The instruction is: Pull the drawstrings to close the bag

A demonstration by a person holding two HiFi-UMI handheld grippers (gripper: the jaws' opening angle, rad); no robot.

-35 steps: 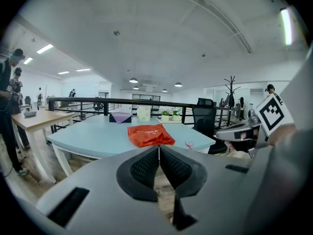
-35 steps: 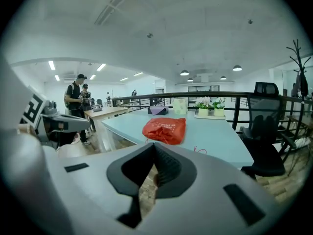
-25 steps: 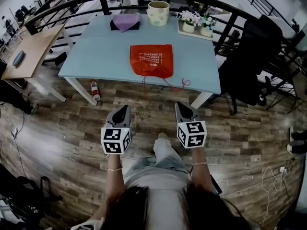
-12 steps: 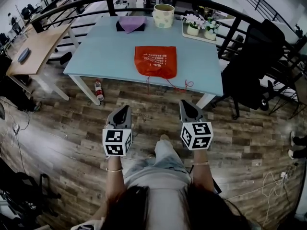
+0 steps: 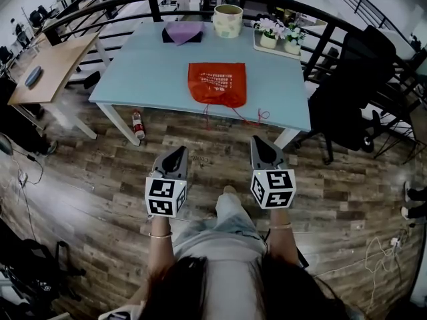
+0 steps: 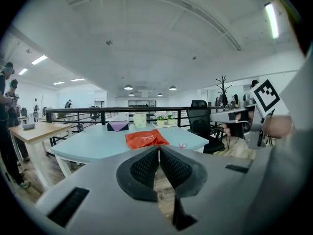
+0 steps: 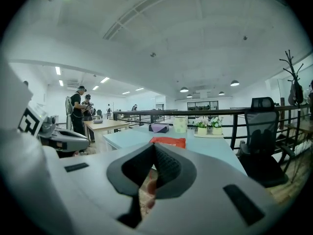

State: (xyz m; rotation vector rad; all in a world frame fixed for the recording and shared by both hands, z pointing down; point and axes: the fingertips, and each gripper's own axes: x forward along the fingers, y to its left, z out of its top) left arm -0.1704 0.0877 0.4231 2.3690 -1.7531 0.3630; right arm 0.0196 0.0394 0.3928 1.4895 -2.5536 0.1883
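The red drawstring bag lies flat on the pale blue counter, at 12 o'clock from the person. Its mouth is turned to the bag's 6 o'clock side. The red drawstrings trail loose from that mouth toward 5 o'clock and curl at the counter's near edge.

The left gripper and right gripper hover side by side over the wooden floor, well apart from the counter. Both point toward the bag. In each gripper's own view the jaws are pressed together with nothing between them.

The mouth tapers only slightly, and from here it is too small to tell whether it is cinched. So the scene fits two stages: the person stands off and has to come up to the cords, or the person has stepped back from a bag that is drawn. If the mouth is slack, I judge that a pull would need parted jaws. It would need each cord pinched close to the mouth, and the cords drawn apart while the thin fabric is kept from sliding.
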